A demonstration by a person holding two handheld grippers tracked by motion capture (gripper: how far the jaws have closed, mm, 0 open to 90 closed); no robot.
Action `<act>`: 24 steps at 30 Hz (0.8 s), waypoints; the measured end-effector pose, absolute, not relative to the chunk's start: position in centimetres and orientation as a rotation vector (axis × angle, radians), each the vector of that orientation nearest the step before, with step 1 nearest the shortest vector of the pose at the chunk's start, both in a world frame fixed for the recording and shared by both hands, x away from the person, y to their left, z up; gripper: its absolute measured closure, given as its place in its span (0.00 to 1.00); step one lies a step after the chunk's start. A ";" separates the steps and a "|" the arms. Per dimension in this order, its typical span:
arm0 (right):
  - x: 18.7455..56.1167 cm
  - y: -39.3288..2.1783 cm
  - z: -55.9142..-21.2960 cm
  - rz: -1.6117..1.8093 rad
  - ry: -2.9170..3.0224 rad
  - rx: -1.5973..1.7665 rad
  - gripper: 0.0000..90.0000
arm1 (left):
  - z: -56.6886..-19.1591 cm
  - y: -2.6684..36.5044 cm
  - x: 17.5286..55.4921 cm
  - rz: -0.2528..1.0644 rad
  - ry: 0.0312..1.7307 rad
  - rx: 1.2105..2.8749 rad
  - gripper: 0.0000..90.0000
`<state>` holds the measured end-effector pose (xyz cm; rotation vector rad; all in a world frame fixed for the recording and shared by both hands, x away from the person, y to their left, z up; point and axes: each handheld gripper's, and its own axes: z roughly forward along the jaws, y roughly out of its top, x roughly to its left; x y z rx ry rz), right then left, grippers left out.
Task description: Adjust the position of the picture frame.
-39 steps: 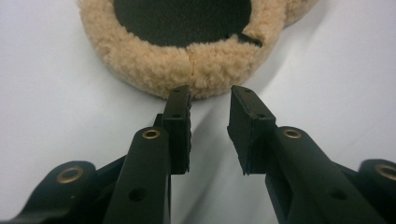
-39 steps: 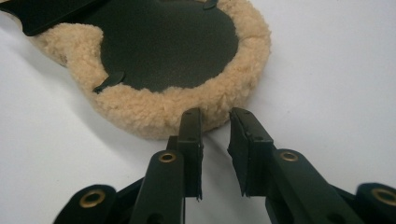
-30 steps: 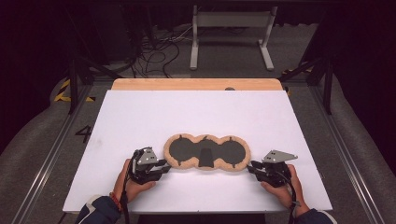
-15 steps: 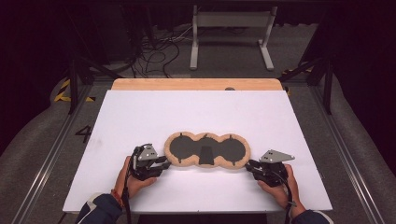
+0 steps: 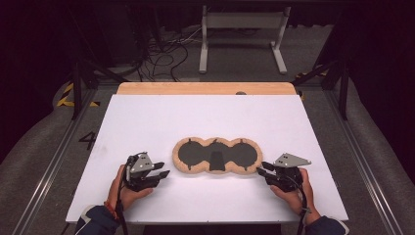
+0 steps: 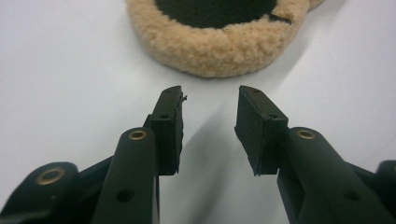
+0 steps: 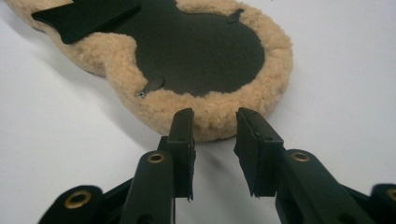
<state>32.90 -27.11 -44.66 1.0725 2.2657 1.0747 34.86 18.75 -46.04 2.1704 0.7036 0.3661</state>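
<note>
Floor marking "4" [image 5: 88,140] beside table [image 5: 147,117]

A white worktop [image 5: 205,117] stands in the middle of a dim room, and its surface is the brightest thing here, lit from above. Along its far edge runs a strip of pale wood [image 5: 205,88]. The floor [image 5: 39,161] around it is grey carpet, and metal rails [image 5: 46,171] run along both sides of the worktop. A dark numeral four [image 5: 88,140] is marked on the floor at the left, with yellow-and-black hazard tape [image 5: 68,96] farther back. Beyond the worktop a white metal frame [image 5: 243,34] stands on two feet, and beside it a tangle of black cables [image 5: 164,51] lies on the floor. The back of the room is in darkness.
</note>
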 end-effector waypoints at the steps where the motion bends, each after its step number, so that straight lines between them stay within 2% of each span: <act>1: 32.8 -27.0 -44.5 1.079 2.268 1.064 0.73 | -45.8 19.4 34.5 0.394 0.725 2.153 0.65; 3: 32.7 -27.0 -44.4 1.089 2.269 1.055 0.72 | -45.6 19.7 34.3 0.407 0.728 2.151 0.64; 14: 31.9 -26.4 -43.2 1.171 2.299 0.975 0.74 | -45.5 22.1 32.4 0.461 0.773 2.092 0.35; 20: 31.7 -25.9 -43.0 1.196 2.320 0.968 0.73 | -45.8 22.6 31.5 0.473 0.796 2.095 0.27; 24: 31.4 -25.0 -42.7 1.229 2.352 0.942 0.85 | -45.9 23.2 30.8 0.489 0.817 2.103 0.24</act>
